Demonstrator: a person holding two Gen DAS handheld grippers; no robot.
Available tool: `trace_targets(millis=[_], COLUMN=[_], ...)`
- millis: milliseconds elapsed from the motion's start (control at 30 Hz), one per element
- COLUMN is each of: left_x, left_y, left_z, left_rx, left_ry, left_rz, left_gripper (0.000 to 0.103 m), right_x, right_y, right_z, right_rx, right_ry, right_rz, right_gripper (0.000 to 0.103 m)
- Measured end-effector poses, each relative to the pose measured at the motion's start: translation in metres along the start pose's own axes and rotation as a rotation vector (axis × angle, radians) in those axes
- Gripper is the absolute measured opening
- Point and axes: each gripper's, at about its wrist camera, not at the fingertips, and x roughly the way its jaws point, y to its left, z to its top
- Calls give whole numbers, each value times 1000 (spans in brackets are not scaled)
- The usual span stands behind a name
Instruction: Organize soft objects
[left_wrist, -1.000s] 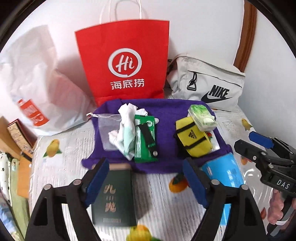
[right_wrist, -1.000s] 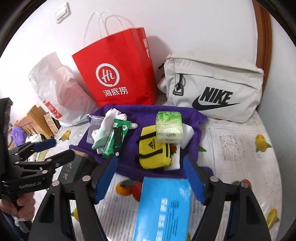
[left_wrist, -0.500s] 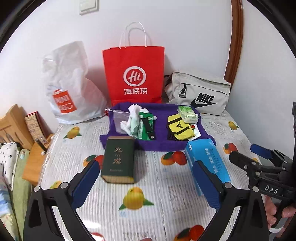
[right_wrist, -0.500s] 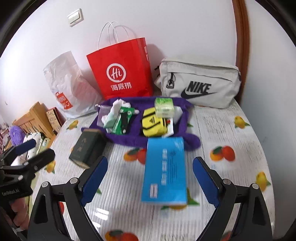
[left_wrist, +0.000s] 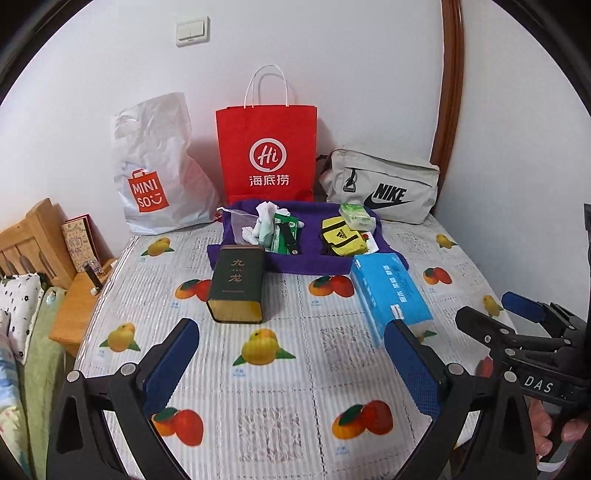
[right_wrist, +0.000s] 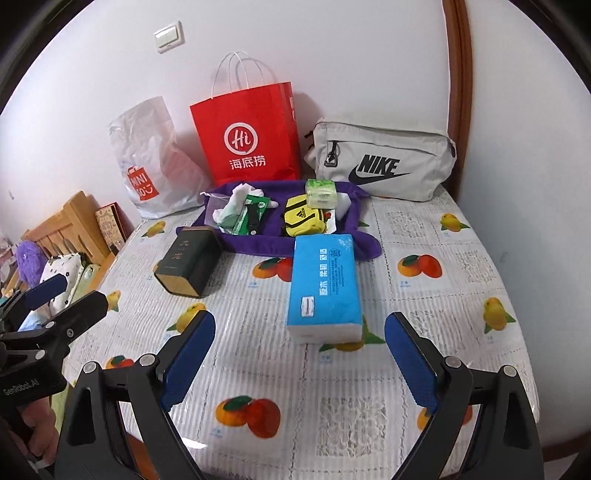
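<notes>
The white plastic bag (left_wrist: 159, 173) reads MINISO, the grey pouch (left_wrist: 380, 190) NIKE, the red paper bag (left_wrist: 266, 147) apparently "Hi".

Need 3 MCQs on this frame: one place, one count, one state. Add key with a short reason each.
1. The blue tissue pack lies:
A. inside the red bag
B. on the table in front of the purple cloth
C. on the grey bag

2. Bags standing against the wall:
A. one
B. two
C. three

3. The right gripper is:
A. open, empty
B. shut on the tin
C. shut on the pack

Key: B, the pack rests on the fruit-print cover; C, white, red and grey; A, nothing between its pads.
</notes>
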Motion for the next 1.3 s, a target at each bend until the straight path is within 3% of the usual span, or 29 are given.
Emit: trace_targets(millis=[567, 1300], left_x=[-37, -41], left_y=[3, 9], left_z=[-20, -23], left_rx=[-2, -4], left_ry=[-23, -22], left_rz=[29, 43], left_gripper=[101, 101], right_x=[-38, -45], right_y=[2, 9], right_z=[-22, -25], right_rx=[-37, -36], right_ry=[-38, -51], right_rz=[-39, -26], right_gripper=[92, 92])
